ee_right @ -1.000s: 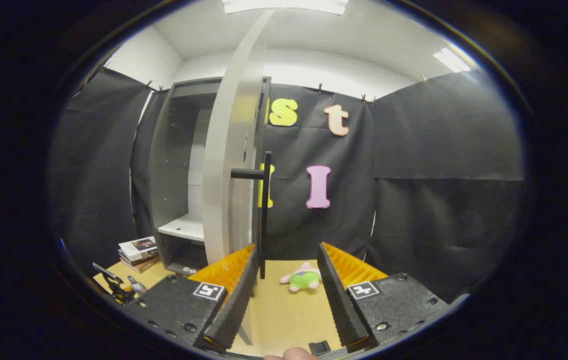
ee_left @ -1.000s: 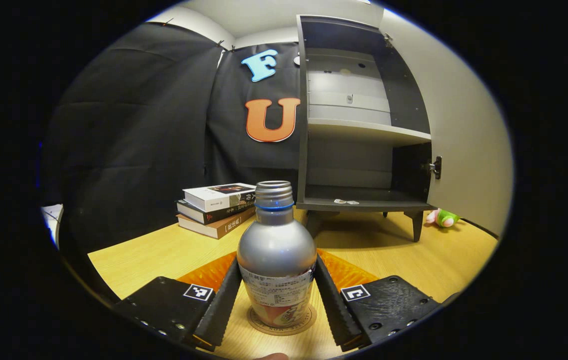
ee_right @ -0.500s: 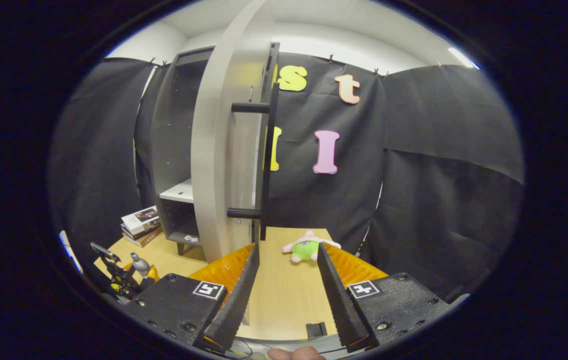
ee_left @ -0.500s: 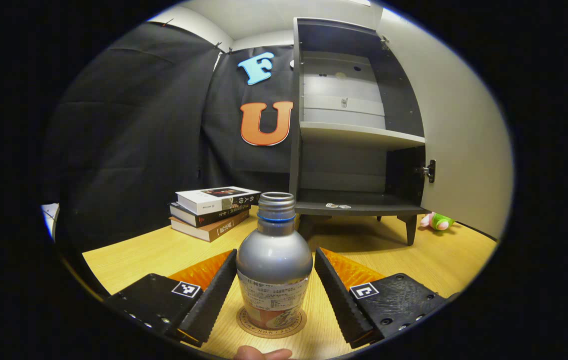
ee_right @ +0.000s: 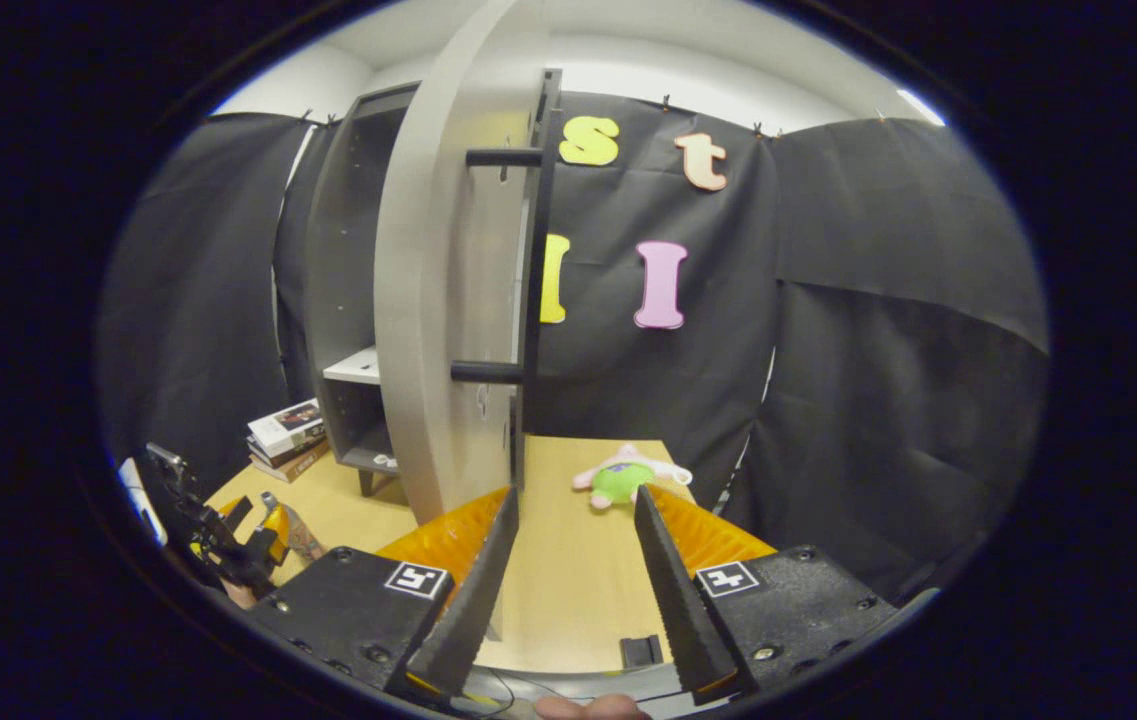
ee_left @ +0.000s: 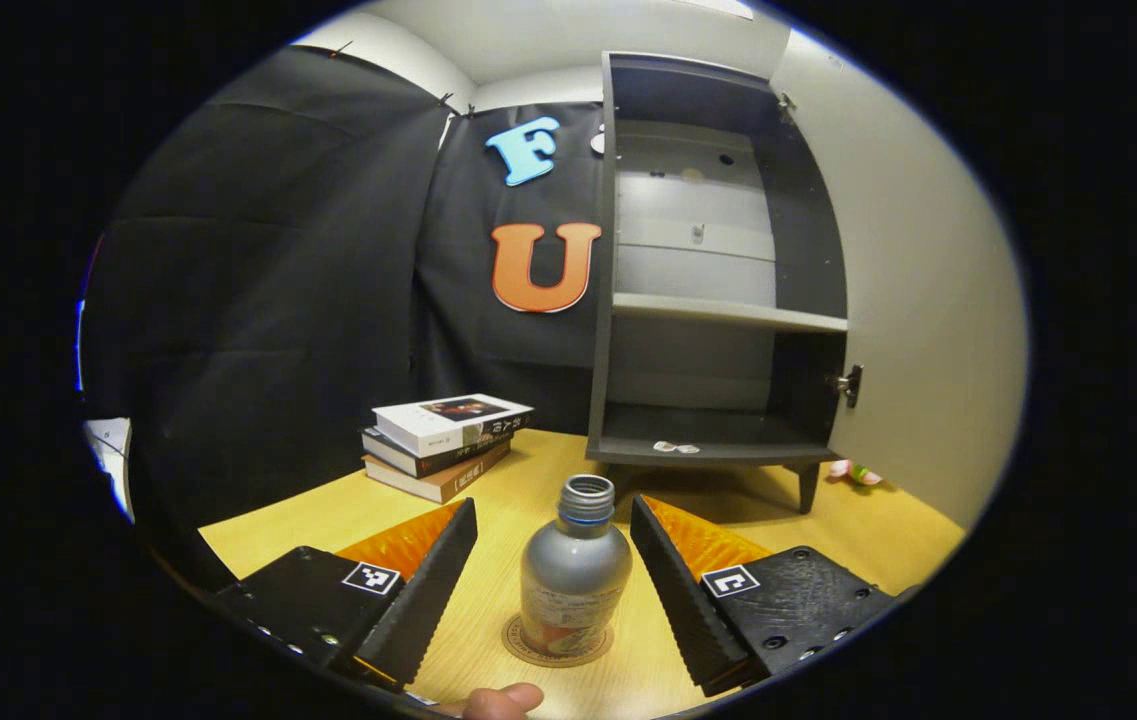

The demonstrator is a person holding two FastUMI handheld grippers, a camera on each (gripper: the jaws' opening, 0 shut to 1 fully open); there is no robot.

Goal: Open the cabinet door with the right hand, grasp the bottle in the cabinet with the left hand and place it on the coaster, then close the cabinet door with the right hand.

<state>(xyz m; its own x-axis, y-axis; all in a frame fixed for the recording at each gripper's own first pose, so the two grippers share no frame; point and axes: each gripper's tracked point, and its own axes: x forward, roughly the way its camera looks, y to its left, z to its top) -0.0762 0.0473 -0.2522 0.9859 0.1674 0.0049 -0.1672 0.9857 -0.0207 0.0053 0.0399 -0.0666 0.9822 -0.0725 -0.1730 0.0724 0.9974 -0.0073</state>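
The silver bottle (ee_left: pixel 573 575), with a threaded neck, blue ring and printed label, stands upright on the round coaster (ee_left: pixel 528 645) between the wide-spread left gripper (ee_left: pixel 553 580), untouched. The right gripper (ee_right: pixel 573 580) gapes near the open cabinet door (ee_right: pixel 433 300).

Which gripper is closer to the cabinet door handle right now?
Right. The right gripper is open just below and in front of the door handle; the left gripper is by the bottle on the coaster.
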